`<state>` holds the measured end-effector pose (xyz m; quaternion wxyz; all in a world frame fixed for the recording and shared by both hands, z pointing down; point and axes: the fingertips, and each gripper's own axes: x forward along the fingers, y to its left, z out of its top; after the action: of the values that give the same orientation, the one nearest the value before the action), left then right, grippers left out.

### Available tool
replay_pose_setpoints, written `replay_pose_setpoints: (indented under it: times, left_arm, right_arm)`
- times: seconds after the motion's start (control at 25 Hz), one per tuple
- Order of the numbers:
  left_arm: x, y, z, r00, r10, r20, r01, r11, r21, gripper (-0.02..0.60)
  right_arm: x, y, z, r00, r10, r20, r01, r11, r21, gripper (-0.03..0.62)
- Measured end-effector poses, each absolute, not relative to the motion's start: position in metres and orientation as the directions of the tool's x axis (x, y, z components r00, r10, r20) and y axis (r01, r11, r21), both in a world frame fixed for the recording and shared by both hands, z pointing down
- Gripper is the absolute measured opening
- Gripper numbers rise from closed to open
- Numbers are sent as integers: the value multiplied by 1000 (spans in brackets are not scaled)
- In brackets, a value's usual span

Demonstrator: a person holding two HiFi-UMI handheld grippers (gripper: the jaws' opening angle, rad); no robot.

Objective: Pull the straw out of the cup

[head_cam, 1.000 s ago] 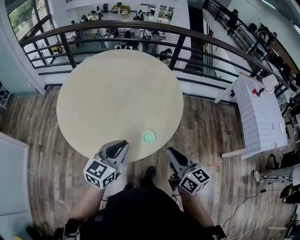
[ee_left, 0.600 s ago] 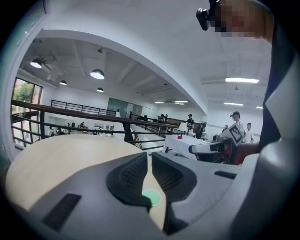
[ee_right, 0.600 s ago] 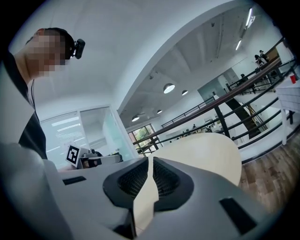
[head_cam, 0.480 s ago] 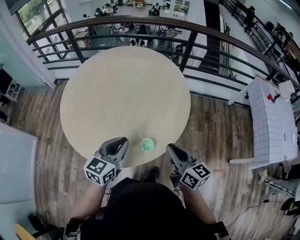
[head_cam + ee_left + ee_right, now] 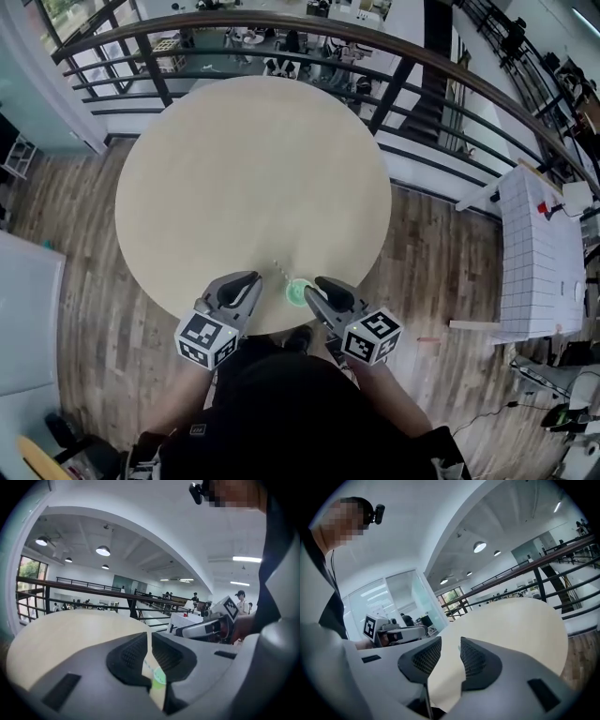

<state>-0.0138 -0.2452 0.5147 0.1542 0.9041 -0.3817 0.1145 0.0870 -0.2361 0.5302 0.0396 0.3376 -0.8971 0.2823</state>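
Round table [image 5: 246, 159] with a smooth, pale beige matte top, sitting on grey-brown wood plank flooring [image 5: 441, 246]. A curved dark metal railing [image 5: 412, 58] arcs behind it across the upper part of the head view.

The cup [image 5: 296, 293] is a small round thing with a mint green top, at the table's near edge in the lower middle of the frame. The straw [image 5: 279, 273] is thin, clear and hard to make out. It pokes out of the cup and leans toward the upper left.

The left gripper [image 5: 251, 279] is to the left of the cup and not touching it. Its ribbed black pads sit nearly together with just a sliver between them, and they hold nothing.

The right gripper [image 5: 308, 286] comes in from the lower right, with its tips just beside the cup's right edge. I can't tell if they touch. Its jaws are opening and sit partway apart, with only bare tabletop showing between the mesh-textured pads.

Both grippers have smooth grey plastic shells and a black-and-white marker cube.
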Motion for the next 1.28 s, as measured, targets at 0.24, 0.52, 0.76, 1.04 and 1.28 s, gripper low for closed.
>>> replay_pose_setpoints:
  times: [0.24, 0.52, 0.76, 1.04, 1.28]
  left_arm:
    - [-37, -267, 523, 709, -646, 282, -700, -691, 177, 34]
    - [-38, -274, 546, 770, -576, 273, -634, -739, 229, 34]
    - [-27, -279, 563, 760, -593, 266, -649, -719, 249, 34]
    - [-34, -292, 583, 732, -618, 288, -680, -687, 254, 34]
    - [-44, -295, 596, 719, -622, 311, -694, -672, 260, 34]
  right_arm:
    - [62, -256, 553, -727, -582, 365, -687, 627, -368, 135]
    - [58, -267, 598, -671, -578, 465, -734, 609, -302, 148]
    - [54, -259, 618, -717, -478, 507, -668, 680, -303, 199]
    - [39, -264, 650, -721, -394, 570, -628, 719, -298, 218]
    - [27, -264, 676, -707, -346, 617, -609, 741, -282, 218]
